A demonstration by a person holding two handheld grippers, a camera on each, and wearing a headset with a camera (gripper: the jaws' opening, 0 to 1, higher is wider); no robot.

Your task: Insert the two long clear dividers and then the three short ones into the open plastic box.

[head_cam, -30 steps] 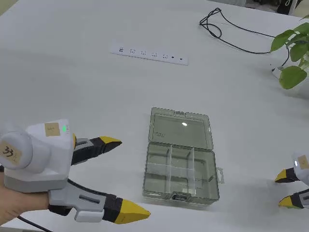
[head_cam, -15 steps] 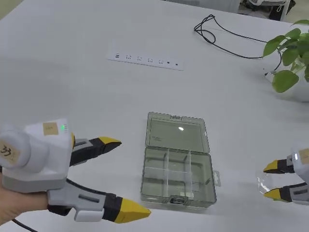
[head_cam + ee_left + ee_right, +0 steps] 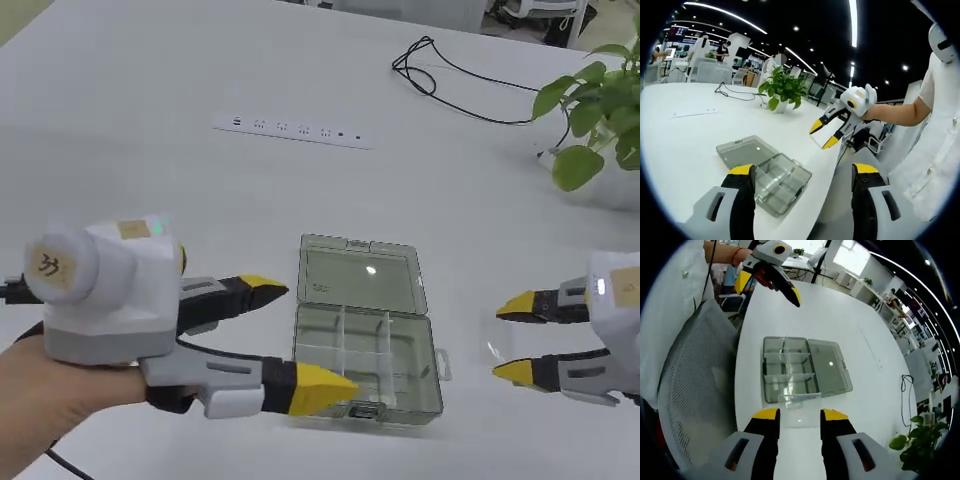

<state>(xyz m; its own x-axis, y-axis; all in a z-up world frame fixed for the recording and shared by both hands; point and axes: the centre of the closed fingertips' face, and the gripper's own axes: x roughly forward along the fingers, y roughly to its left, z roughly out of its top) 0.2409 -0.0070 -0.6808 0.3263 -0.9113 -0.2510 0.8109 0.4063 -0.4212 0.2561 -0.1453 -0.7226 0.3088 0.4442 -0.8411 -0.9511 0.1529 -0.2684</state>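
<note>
At a white workbench (image 3: pixel 150 80), the open plastic box (image 3: pixel 365 345) sits between two handheld grippers, its lid folded flat behind it and clear dividers already forming compartments inside. The left gripper (image 3: pixel 322 337), gripped by a hand (image 3: pixel 60 400), hovers just left of the box with its jaws spread wide and empty. To the right of the box, the right gripper (image 3: pixel 495 343) has its jaws set narrower, and they appear to pinch a clear divider (image 3: pixel 800 407), faint against the tabletop. A power strip (image 3: pixel 300 130), a black cable (image 3: pixel 440 75) and a potted plant (image 3: pixel 590 110) lie beyond.
</note>
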